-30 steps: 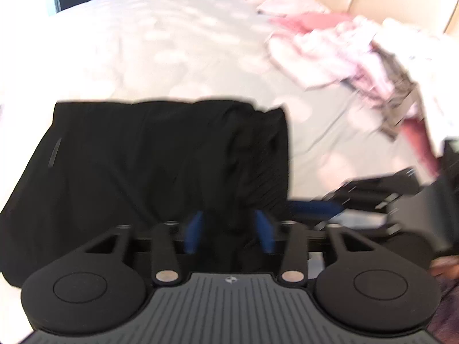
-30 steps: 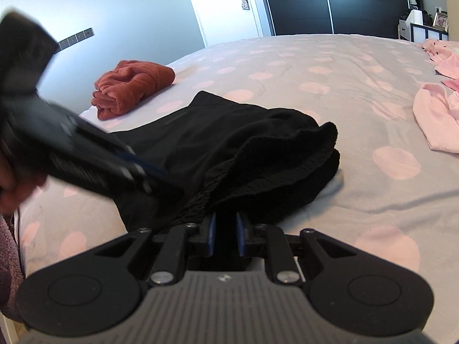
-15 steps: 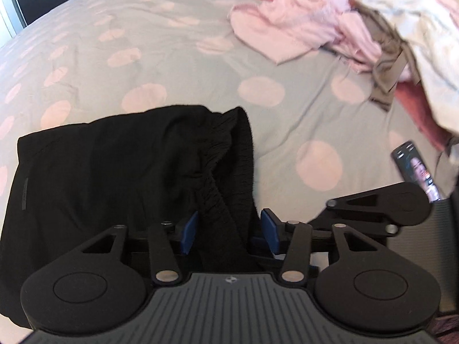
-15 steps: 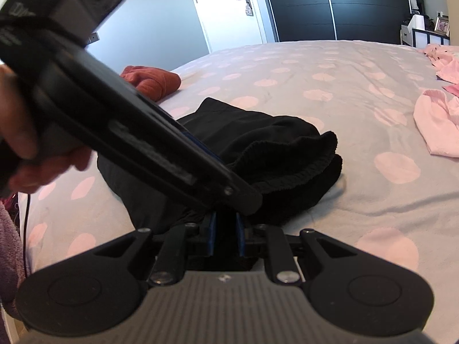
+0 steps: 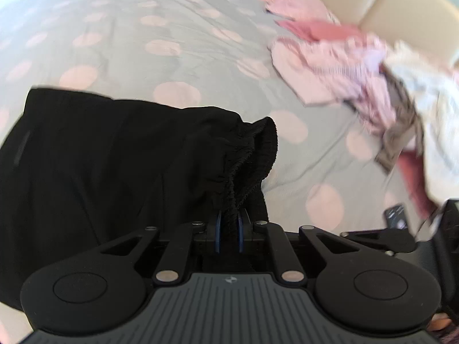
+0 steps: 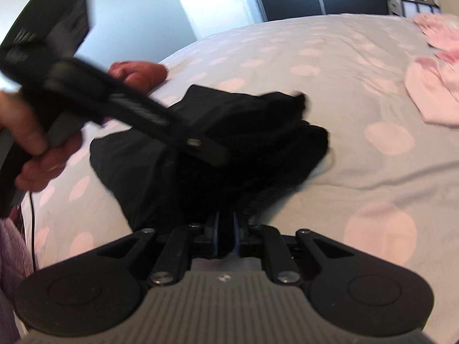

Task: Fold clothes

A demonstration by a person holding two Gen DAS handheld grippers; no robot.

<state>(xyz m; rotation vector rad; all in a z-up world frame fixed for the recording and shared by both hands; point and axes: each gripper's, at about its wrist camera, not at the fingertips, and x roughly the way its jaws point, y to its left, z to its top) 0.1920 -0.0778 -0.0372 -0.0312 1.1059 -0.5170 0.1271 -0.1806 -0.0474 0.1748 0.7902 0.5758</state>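
Where once agape: left gripper (image 5: pixel 228 230) jaws closing on black shorts (image 5: pixel 114 157) (waistband); right gripper (image 6: pixel 224 230) likewise clamped.

The black shorts (image 5: pixel 114 166) lay partly folded on the grey, pink-dotted bed (image 5: pixel 172 66), their gathered elastic waistband (image 5: pixel 249 154) bunched and lifted at one end. A heap of unfolded pink and white clothes (image 5: pixel 358 74) sprawled well apart from them.
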